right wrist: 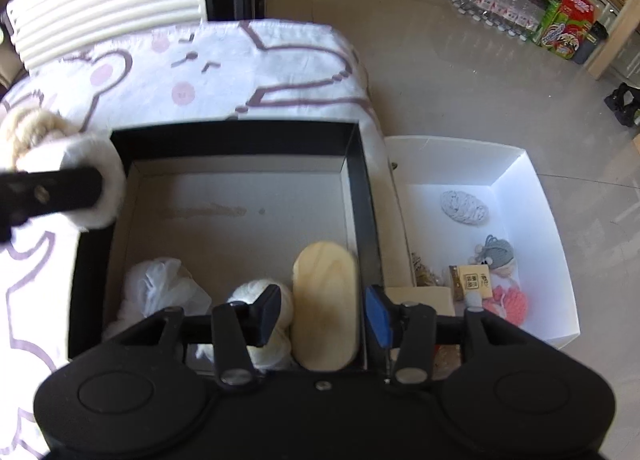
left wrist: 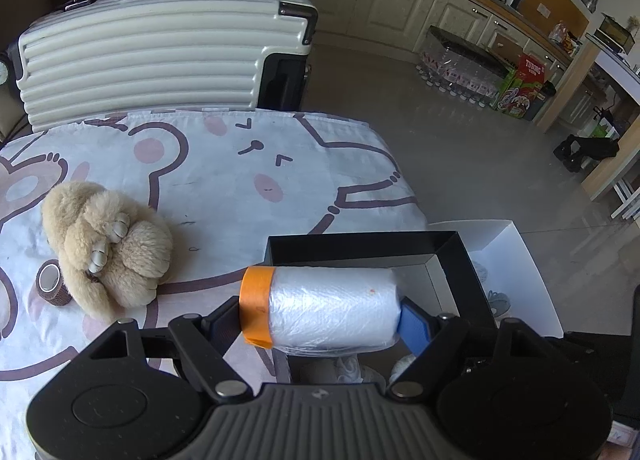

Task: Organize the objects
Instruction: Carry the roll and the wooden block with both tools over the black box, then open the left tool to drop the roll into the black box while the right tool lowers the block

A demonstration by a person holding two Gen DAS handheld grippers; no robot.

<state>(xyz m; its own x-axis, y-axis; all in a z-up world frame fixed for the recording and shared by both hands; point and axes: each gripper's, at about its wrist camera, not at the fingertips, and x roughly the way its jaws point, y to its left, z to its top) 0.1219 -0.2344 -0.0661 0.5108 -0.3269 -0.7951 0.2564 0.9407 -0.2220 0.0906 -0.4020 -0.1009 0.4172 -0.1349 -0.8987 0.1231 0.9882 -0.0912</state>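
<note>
My left gripper is shut on a roll of clear plastic film with an orange tape band; it hangs over the near rim of the black box. In the right wrist view that roll shows end-on at the box's left wall. My right gripper stands over the black box's near right corner, open, with a pale wooden oval block between its fingers and a small gap at each pad. The block lies in the box against the right wall. A beige plush bear and a brown tape roll lie on the cloth.
A crumpled white bag and a white ball also lie in the black box. A white box to its right holds knitted toys and a small carton. A cream suitcase stands behind the cartoon-print cloth. Tiled floor lies to the right.
</note>
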